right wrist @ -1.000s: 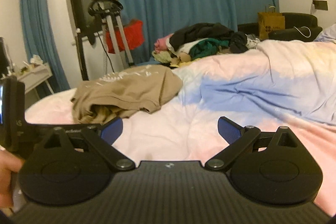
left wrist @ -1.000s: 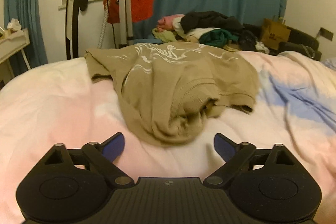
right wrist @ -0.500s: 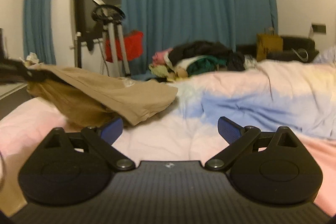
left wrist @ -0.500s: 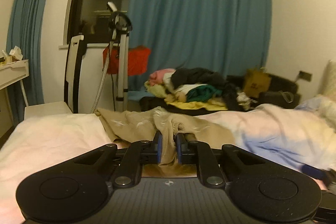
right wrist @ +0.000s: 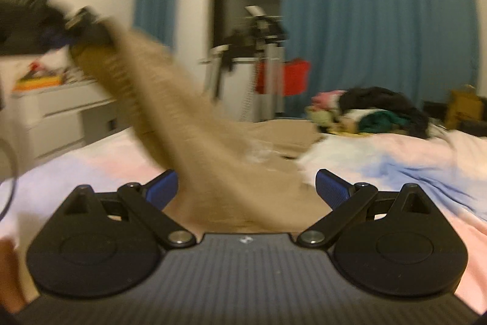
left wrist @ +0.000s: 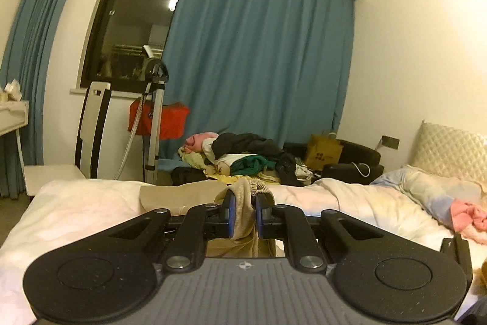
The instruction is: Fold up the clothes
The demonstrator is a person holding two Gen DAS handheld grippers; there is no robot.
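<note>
**Tan shirt lifted by one pinch**

The shirt hangs in a long slope from the left gripper down to the bed, where its far end lies flat (the right camera's picture is blurred, so the lower hem is hard to read). The left gripper's blue pads are nearly together, squeezing a thick gathered bunch of the ribbed edge between them. The right gripper has its fingers spread wide; cloth drapes across the gap between them, but the pads do not press on it, so it holds nothing.

My worry is that single pinch. A bunched fistful can slide out under the shirt's own weight, dropping it in a heap. And with only one point held, the cloth may twist, so the right gripper could close on the wrong layer or a mid-panel fold instead of a matching edge, giving a crooked fold.

Beyond the bed sits a pile of other clothes before the blue curtain.
</note>
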